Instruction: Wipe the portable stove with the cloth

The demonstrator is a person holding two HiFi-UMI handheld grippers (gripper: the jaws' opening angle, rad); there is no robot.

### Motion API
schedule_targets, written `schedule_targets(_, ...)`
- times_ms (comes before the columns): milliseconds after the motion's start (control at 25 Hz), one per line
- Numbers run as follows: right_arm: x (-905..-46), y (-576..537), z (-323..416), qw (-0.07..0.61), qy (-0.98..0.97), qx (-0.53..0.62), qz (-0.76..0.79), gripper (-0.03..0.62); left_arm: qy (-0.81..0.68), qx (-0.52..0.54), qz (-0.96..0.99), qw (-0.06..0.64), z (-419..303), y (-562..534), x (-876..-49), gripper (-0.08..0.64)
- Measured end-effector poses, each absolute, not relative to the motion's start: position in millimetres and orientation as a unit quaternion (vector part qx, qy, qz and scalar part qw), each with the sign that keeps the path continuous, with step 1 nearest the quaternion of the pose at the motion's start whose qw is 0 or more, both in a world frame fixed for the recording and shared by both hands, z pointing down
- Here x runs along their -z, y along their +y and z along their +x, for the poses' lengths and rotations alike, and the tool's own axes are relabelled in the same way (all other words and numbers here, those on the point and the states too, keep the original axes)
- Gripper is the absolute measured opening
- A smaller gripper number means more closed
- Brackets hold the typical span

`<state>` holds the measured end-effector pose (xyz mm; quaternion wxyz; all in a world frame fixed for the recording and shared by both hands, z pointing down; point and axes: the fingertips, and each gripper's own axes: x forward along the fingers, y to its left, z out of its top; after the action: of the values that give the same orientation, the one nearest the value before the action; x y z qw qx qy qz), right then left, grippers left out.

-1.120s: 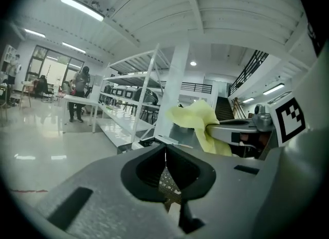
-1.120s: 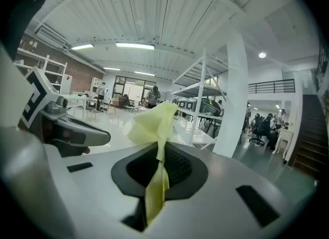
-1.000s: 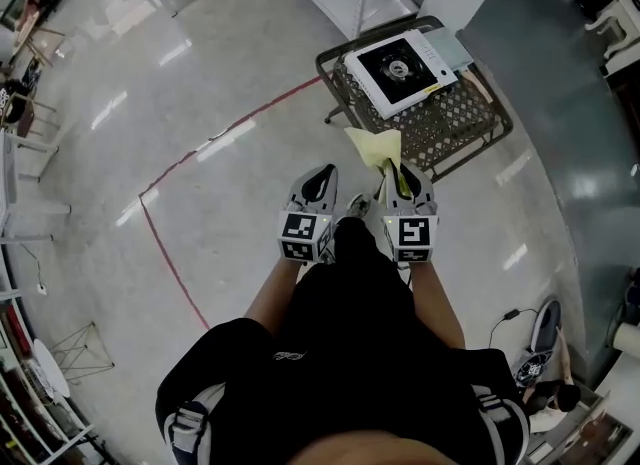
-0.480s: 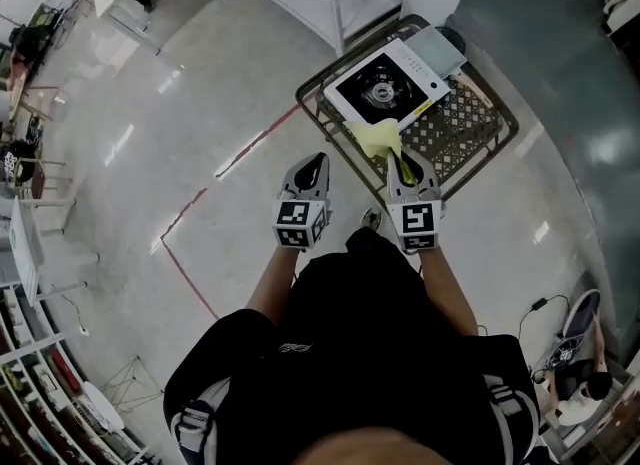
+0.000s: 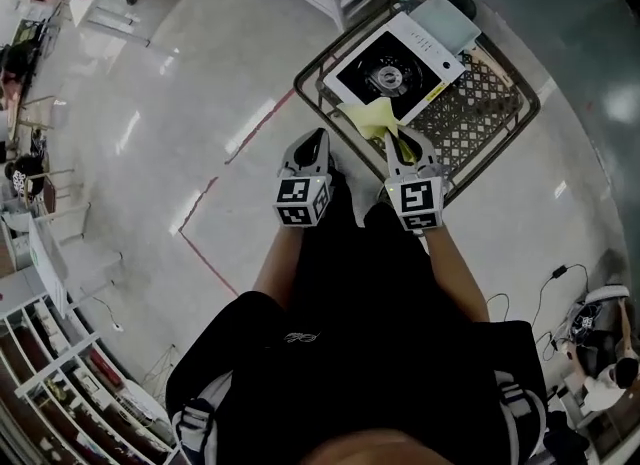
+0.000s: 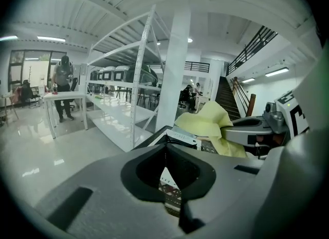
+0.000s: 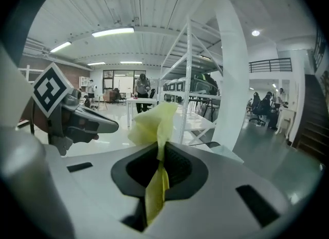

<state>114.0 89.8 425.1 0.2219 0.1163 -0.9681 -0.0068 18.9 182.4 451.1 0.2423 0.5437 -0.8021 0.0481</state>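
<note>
Stove (image 5: 400,68): white casing, black square top, 1 round burner in the middle, white control strip along 1 side. It sits askew on a dark mesh table (image 5: 485,113). Yellow cloth (image 5: 372,118) is bunched by the stove's near edge, pinched tight in the right gripper (image 5: 403,143). Left gripper (image 5: 314,145) is closed with nothing in it, near the table rim.
</note>
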Motion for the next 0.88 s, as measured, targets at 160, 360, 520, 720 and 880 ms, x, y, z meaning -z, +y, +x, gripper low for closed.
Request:
schedule_targets(160, -453, 87, 74, 0.239, -0.964, -0.031, 0.117, 0.018, -0.787, -0.045, 0.552, 0.272, -20, 175, -483, 0.021)
schedule_targets(360, -474, 70, 22, 0.272, -0.951, -0.006, 0.145, 0.018, -0.755, -0.065, 0.583, 0.292, -77, 152, -516, 0.021)
schedule_targets(520, -497, 61, -33, 0.292, -0.942, -0.015, 0.162, 0.018, -0.732, -0.077, 0.606, 0.302, -134, 129, -540, 0.021)
schedule_targets(720, -551, 56, -95, 0.333, -0.925, -0.038, 0.177, 0.018, -0.685, -0.104, 0.645, 0.322, -177, 112, -573, 0.021)
schedule_targets(880, -601, 56, -116, 0.385, -0.903, -0.036, 0.185, 0.018, -0.657, -0.13, 0.659, 0.342, -194, 120, -597, 0.021)
